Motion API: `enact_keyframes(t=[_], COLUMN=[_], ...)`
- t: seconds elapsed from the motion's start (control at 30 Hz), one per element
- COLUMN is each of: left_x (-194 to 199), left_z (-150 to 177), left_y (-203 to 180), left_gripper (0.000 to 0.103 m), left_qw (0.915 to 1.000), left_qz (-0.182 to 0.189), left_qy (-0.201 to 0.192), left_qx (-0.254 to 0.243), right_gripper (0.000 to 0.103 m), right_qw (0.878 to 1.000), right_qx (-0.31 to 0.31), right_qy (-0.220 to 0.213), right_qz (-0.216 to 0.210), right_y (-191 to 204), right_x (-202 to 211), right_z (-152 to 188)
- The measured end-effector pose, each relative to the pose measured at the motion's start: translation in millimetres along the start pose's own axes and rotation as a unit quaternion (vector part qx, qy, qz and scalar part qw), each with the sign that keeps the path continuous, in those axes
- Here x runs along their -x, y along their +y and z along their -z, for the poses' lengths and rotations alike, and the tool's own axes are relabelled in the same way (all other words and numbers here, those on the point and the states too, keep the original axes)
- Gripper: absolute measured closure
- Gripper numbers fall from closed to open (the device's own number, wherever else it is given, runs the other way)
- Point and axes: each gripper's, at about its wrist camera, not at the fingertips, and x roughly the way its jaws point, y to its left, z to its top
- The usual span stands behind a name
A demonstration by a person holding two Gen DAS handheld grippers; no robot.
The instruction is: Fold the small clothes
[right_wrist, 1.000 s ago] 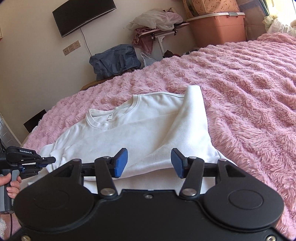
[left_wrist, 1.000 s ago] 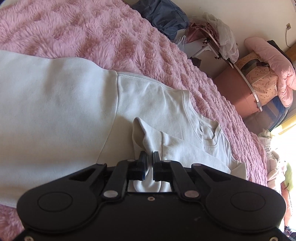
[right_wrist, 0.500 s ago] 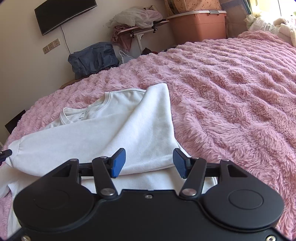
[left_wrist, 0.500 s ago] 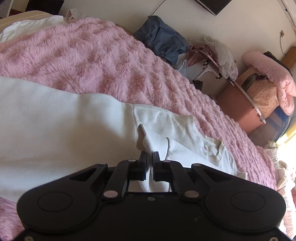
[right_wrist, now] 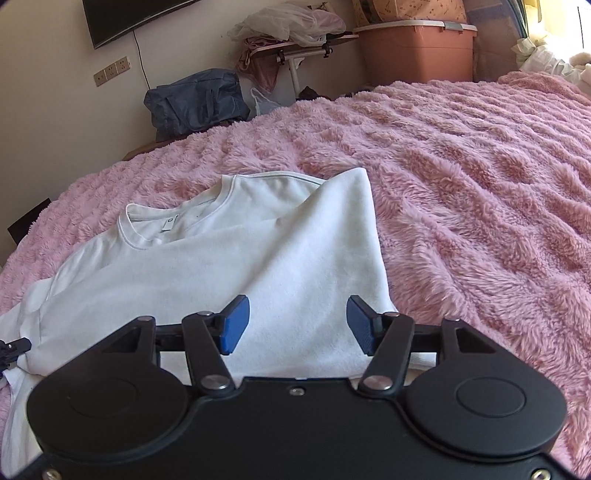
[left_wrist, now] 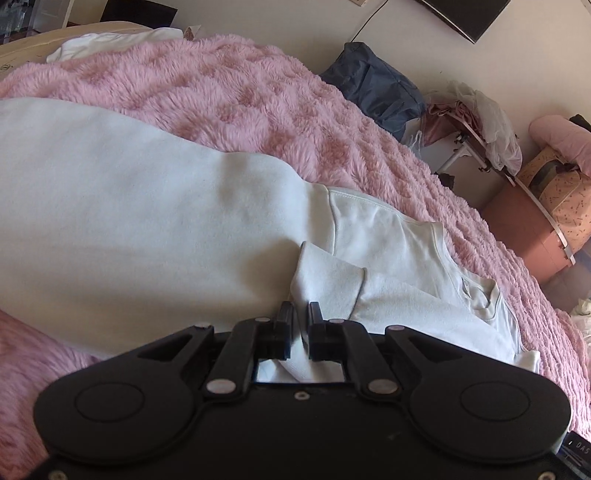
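White sweatshirt (right_wrist: 236,280) spread on bed with pink fluffy blanket (right_wrist: 461,177). Left gripper (left_wrist: 300,318) jaws pinching sleeve cuff (left_wrist: 325,275). Right gripper (right_wrist: 297,322) jaws spread, just been opening, over folded sleeve, gripping nothing.

White sweatshirt (right_wrist: 236,266): hem end hidden under right gripper (right_wrist: 295,325) body; lower left part cut by right wrist view's edge. In left wrist view its body runs off left edge.

Sleeve cuff (left_wrist: 317,273): end hidden between pinching fingers of left gripper (left_wrist: 298,325).

Neck label (right_wrist: 168,225): mark too small to read.

Pink blanket (right_wrist: 461,184): far edges cut off.

Television (right_wrist: 125,18): top cut by edge.
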Motion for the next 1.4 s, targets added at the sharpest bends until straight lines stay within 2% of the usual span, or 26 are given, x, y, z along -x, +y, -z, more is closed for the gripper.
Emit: enact_keyframes(t=[0.03,0.1,0.13,0.17,0.3,0.4,0.5,0.57,0.63,0.73,0.8,0.83,0.93,1.03,1.13,1.17,1.23,1.33,1.4], left_x=[4.3,12.4,13.6,11.9,-8.4,-30.6,-39.5,-39.5,-35.0,-15.6,-7.6,-9.7,-27.4,-33.8,-29.8,-23.0,-4.2,39.6,71.9], left_z=[0.3,-2.6,-6.9,-11.2,-36.0,-48.0,-50.4,-49.9,-49.3,-52.4,-53.7,-53.4,-44.0,-29.4,-29.4,-33.0,-41.3,-56.6,-65.2], left_y=[-1.2,-2.5,-3.0,-2.9,0.9,8.6,9.5,8.0,7.2,2.4,0.6,0.9,11.4,16.6,19.4,21.7,25.5,37.3,50.7], left_gripper=[0.093,0.078,0.061,0.059,0.059,0.060,0.067,0.101,0.101,0.101,0.101,0.101,0.101,0.098,0.094,0.084,0.075,0.071,0.067], left_qw=[1.0000,0.9995,0.9991,0.9988,0.9995,0.9974,0.9949,0.9937,0.9933,0.9936,0.9942,0.9949,0.9984,0.9996,0.9994,0.9990,0.9987,0.9982,0.9979], left_qz=[0.005,0.027,0.038,0.044,0.031,0.051,0.078,0.093,0.101,0.112,0.105,0.099,0.048,0.012,0.017,0.023,0.030,0.042,0.042], left_qy=[-0.003,-0.014,-0.019,-0.018,-0.002,0.043,0.056,0.056,0.045,-0.003,-0.023,-0.017,0.019,0.020,0.017,0.015,-0.001,-0.024,-0.040], left_qx=[-0.001,-0.001,-0.004,-0.007,0.003,0.030,0.031,0.029,0.032,0.015,0.007,0.006,0.024,0.014,0.023,0.034,0.040,0.036,0.028], right_gripper=[0.043,0.043,0.043,0.043,0.043,0.043,0.042,0.042,0.042,0.042,0.042,0.041,0.040,0.039,0.039,0.039,0.039,0.038,0.038], right_qw=[1.000,1.000,1.000,1.000,1.000,1.000,1.000,1.000,1.000,1.000,1.000,1.000,0.999,0.999,0.999,0.999,0.998,0.997,0.998], right_qx=[0.003,0.005,0.005,0.006,0.007,0.007,0.006,0.008,0.011,0.011,0.010,0.010,0.011,0.009,0.015,0.016,0.020,0.021,0.003], right_qy=[0.004,0.010,0.012,0.013,0.018,0.018,0.022,0.024,0.025,0.027,0.027,0.026,0.030,0.036,0.044,0.047,0.053,0.060,0.049], right_qz=[0.005,0.004,0.002,0.000,-0.006,-0.007,-0.007,-0.005,-0.002,0.002,0.005,0.006,0.011,0.015,0.022,0.023,0.029,0.048,0.034], right_y=[2.1,4.6,5.3,6.0,9.2,10.6,11.2,11.9,12.1,10.9,9.9,9.8,8.5,7.1,5.4,4.6,3.8,7.8,13.2], right_x=[-3.0,-7.1,-8.3,-9.4,-11.0,-9.6,-10.8,-12.4,-13.9,-16.1,-16.7,-16.9,-18.9,-20.0,-21.2,-22.0,-22.8,-18.8,-8.2], right_z=[1.1,4.0,4.7,5.1,6.6,7.8,8.3,8.7,8.9,9.1,9.2,9.5,11.4,14.2,16.0,16.5,15.9,11.7,6.9])
